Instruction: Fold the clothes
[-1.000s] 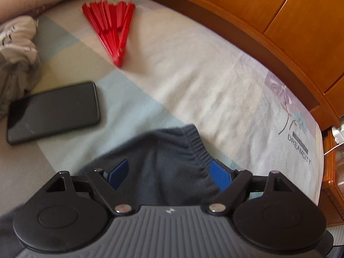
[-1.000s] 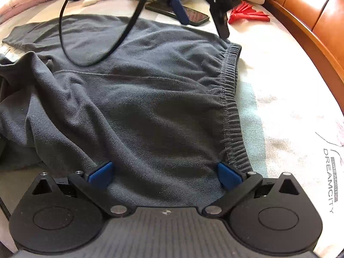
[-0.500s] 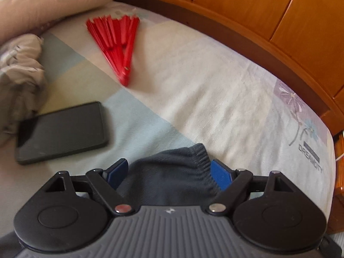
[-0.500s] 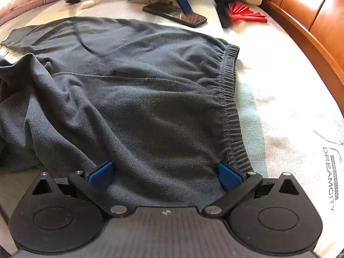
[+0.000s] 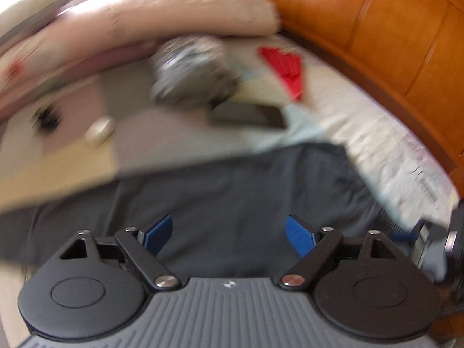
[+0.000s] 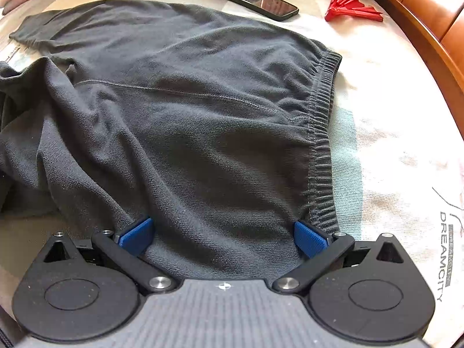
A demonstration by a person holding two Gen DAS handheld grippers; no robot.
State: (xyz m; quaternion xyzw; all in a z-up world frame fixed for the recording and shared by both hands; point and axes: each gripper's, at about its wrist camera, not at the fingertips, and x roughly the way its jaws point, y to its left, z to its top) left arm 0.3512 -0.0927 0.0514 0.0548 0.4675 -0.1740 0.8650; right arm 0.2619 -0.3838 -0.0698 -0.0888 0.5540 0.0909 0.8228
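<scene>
Dark grey sweatpants (image 6: 203, 116) lie spread on the bed, their elastic waistband (image 6: 322, 133) running along the right side. My right gripper (image 6: 221, 236) is open at the near edge of the pants; the cloth lies between its widely spread blue fingers (image 6: 308, 237), close to the waistband's near corner. The left wrist view is blurred by motion. In it my left gripper (image 5: 229, 232) hovers open over the pants (image 5: 246, 188), with nothing pinched between its fingers.
A black phone (image 6: 252, 0), a red folding fan (image 6: 351, 10) and a crumpled grey cloth (image 5: 191, 69) lie beyond the pants. A pink quilt (image 5: 145, 20), a small white object (image 5: 98, 130) and a dark brush (image 5: 46, 116) are far left. A wooden headboard (image 5: 391, 29) runs along the right.
My left gripper has swung back and to the left, from the far waistband corner to above the middle of the pants. The right gripper has held still. The left gripper has left the right wrist view.
</scene>
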